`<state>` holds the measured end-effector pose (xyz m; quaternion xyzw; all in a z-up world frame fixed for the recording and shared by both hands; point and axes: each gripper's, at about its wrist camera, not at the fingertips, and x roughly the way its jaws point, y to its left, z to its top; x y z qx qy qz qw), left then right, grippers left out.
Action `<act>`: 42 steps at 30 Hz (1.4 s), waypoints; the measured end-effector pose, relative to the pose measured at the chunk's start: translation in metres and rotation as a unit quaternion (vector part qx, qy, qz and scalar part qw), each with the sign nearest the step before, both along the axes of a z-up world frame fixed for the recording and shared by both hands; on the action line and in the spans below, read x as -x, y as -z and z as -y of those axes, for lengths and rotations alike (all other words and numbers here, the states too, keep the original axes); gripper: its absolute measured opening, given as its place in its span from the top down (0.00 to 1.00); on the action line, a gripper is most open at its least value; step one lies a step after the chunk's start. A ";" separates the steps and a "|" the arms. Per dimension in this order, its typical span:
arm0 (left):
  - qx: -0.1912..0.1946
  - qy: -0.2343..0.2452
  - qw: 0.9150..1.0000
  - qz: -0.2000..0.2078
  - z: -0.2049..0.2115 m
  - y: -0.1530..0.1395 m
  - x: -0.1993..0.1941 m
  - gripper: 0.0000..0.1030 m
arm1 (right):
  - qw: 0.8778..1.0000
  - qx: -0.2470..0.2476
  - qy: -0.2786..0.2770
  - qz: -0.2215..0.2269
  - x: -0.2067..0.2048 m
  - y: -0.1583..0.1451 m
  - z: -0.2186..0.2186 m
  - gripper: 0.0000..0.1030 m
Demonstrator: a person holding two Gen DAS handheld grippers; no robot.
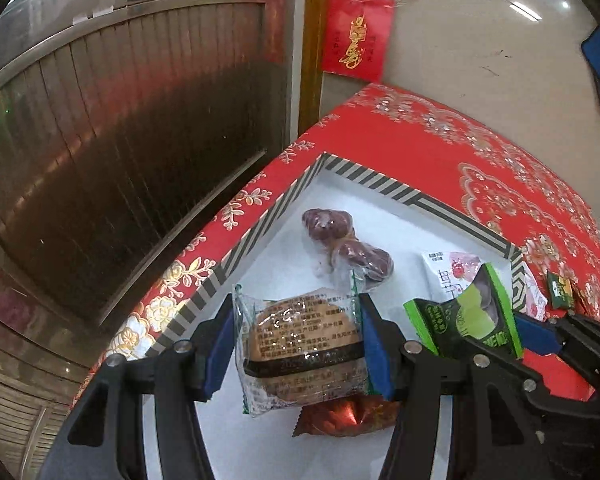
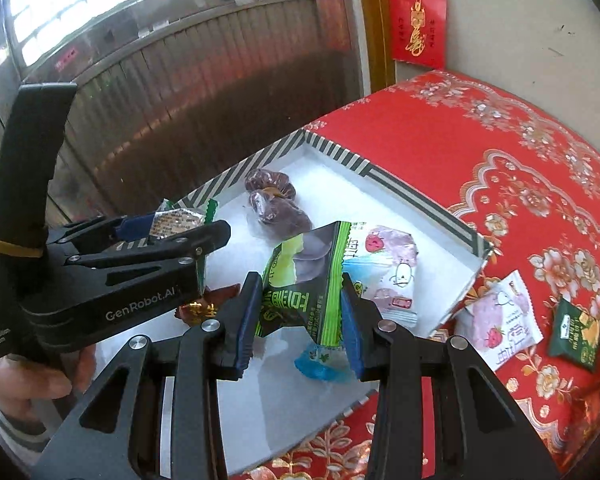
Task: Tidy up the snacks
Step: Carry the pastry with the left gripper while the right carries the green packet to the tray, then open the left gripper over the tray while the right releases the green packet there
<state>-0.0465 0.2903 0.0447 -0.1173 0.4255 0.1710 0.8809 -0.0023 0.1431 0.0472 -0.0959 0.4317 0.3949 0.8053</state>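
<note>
Both claws point steeply downward side by side, the left claw (image 1: 296, 344) and right claw (image 2: 298, 322) each clamped on a packet.

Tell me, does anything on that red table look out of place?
Two snacks still lie outside the striped box, on the red tablecloth by its right corner: a white strawberry packet and a dark green packet. The box's near right corner also looks slightly bent.

- Box floor (image 1: 332, 200) bare at frame top, back corner, and lower centre (image 2: 284, 408).
- Purple buns (image 1: 342, 246) block box centre.
- Striped rim (image 2: 428, 204) walls the box's right side.
</note>
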 end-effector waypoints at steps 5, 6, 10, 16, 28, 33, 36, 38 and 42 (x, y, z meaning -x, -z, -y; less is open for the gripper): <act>-0.007 -0.006 1.000 0.000 -0.001 0.001 -0.002 0.39 | 1.000 0.008 -0.002 0.001 0.000 0.005 -0.006 0.65; -0.007 -0.008 1.000 0.001 0.000 0.001 -0.002 0.37 | 1.000 0.010 -0.003 0.002 0.000 0.005 -0.006 0.64; -0.012 -0.011 1.000 -0.002 0.000 0.003 -0.004 0.34 | 1.000 0.022 -0.006 0.016 0.003 0.005 -0.009 0.64; -0.019 -0.013 1.000 0.004 0.002 0.000 -0.002 0.26 | 1.000 0.021 -0.004 0.009 0.003 0.003 -0.007 0.62; -0.048 -0.012 0.998 0.033 0.016 -0.018 0.005 0.13 | 0.999 0.015 0.005 0.041 0.014 -0.014 0.006 0.62; -0.044 -0.007 0.998 0.038 0.023 -0.022 0.007 0.13 | 0.998 0.018 0.018 0.063 0.019 -0.022 0.018 0.62; -0.041 -0.001 0.998 0.044 0.032 -0.027 0.009 0.12 | 0.995 0.029 0.037 0.088 0.024 -0.029 0.030 0.62; -0.040 0.008 0.998 0.047 0.041 -0.030 0.008 0.11 | 0.994 0.032 0.048 0.095 0.025 -0.032 0.039 0.62; -0.032 0.027 0.998 0.052 0.061 -0.036 0.006 0.11 | 0.990 0.043 0.071 0.111 0.026 -0.038 0.060 0.62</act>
